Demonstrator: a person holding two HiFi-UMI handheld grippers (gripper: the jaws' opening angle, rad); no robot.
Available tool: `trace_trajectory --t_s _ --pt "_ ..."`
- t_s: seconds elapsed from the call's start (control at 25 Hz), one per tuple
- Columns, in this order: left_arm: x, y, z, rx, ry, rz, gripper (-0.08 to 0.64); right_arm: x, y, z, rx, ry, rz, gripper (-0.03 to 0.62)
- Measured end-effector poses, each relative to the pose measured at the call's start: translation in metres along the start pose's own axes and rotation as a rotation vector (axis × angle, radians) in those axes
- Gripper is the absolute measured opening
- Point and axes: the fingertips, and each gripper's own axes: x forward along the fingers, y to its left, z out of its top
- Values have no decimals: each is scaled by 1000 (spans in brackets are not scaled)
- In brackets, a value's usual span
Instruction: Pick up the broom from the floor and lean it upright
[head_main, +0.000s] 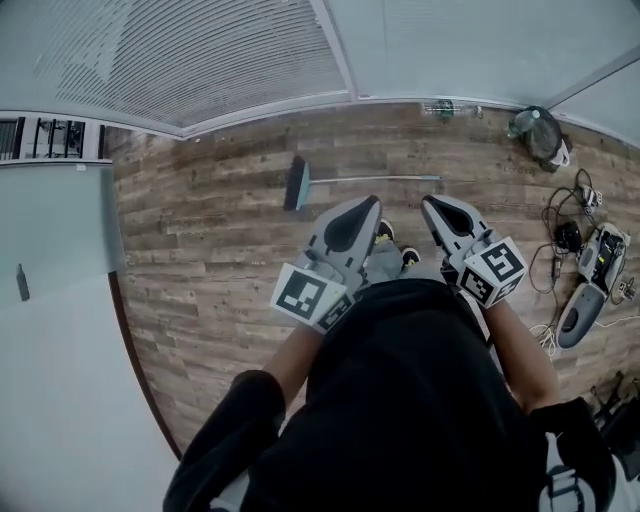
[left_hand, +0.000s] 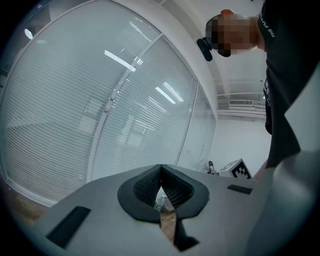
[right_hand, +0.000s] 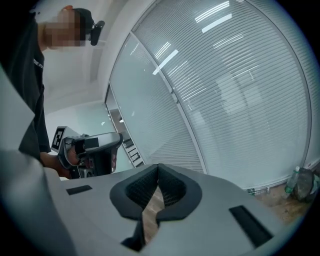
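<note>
The broom (head_main: 345, 181) lies flat on the wooden floor ahead of me, its teal head at the left and its thin pale handle running right. My left gripper (head_main: 362, 209) hangs in the air on the near side of it, shut with nothing held. Beside it my right gripper (head_main: 436, 207) is also shut and empty, near the handle's right end as seen from above. In the left gripper view the left gripper's tips (left_hand: 160, 167) meet, and the same shows for the right gripper (right_hand: 158, 166) in the right gripper view. The gripper views do not show the broom.
A glass wall with blinds (head_main: 200, 60) runs along the far side of the floor. A plastic bottle (head_main: 442, 108) and a dark bag (head_main: 540, 135) sit at its foot. Cables and devices (head_main: 590, 270) lie at the right. A pale partition (head_main: 50, 250) stands at the left.
</note>
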Motion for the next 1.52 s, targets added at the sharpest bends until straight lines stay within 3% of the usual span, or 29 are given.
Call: trace_trajectory --t_s 0.36,0.56,0.72,1.04,1.16,1.36,1.52 --pt "5 63 -7 -61 28 38 21 23 -32 -7 19 89 -137 15" --pt "31 81 -23 -55 96 12 21 44 -60 -17 58 152 -154 17" --pt "61 102 -56 -23 242 -2 21 52 -97 -27 119 195 -180 16" --pt "122 144 -115 34 515 -17 21 75 -177 -55 108 323 -226 16" --pt "150 153 -168 46 698 -79 21 80 -216 -75 163 373 -265 15" --pt "184 189 -253 177 896 -136 23 97 -255 -101 167 501 -243 16" --pt "182 213 -327 127 1067 -156 23 107 -274 -133 222 560 -245 15"
